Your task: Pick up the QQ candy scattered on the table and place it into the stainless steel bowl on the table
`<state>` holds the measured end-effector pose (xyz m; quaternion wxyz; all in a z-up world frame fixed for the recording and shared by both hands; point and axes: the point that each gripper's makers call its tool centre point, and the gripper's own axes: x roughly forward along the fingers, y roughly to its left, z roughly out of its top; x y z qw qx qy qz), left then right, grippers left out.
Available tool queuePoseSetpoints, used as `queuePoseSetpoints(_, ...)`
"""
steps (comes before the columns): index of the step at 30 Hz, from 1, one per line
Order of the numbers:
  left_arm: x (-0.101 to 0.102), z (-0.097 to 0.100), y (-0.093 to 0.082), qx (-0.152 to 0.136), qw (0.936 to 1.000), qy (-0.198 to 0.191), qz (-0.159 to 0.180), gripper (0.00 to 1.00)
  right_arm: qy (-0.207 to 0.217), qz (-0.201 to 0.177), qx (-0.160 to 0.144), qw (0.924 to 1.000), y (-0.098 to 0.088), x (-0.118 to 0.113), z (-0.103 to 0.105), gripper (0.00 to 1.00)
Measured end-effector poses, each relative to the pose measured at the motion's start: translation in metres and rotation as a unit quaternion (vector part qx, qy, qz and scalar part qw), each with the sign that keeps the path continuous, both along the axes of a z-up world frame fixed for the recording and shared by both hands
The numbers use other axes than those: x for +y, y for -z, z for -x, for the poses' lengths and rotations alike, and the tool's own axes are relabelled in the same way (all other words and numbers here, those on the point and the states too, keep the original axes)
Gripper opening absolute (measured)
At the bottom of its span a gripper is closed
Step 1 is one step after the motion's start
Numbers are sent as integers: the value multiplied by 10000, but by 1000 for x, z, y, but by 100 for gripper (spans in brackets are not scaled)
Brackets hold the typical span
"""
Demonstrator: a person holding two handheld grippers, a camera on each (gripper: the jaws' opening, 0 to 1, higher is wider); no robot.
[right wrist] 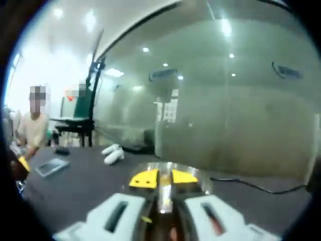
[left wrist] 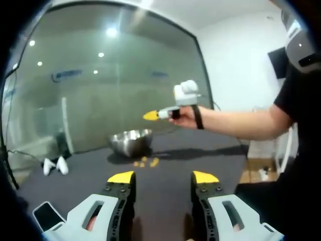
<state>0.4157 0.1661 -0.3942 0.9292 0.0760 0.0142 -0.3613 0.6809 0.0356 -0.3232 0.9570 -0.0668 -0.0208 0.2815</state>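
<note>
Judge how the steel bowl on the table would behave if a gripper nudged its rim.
The bowl looks thin and shiny, so it is probably light and would slide on the dark table. Its rounded underside suggests it may rock or tip rather than stay flat. The polished wall would likely be slippery for the right gripper above it.

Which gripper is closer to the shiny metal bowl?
The right. The right gripper hangs just above the bowl, its fingers nearly closed. The left gripper sits back at the near side of the table, with the scattered candies in between.
</note>
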Motion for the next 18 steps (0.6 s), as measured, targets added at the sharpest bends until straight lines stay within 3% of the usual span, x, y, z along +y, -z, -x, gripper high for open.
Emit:
queuePoseSetpoints(6,1,-1,2,21,10000,-4,-11,45,48,170,104,9998,7,10,-29,9)
queuePoseSetpoints(14,2,-1,3,59,10000,6,-53,45,-7,271,1,9996,8,18,-33,10)
queuePoseSetpoints(17,4,1,1,28,9999,41,-118,45,191,199,73,9996,10,11,-44,20)
queuePoseSetpoints(18,5,1,0,22,9999,37,-96,45,107,5,170,9998,11,12,-43,20)
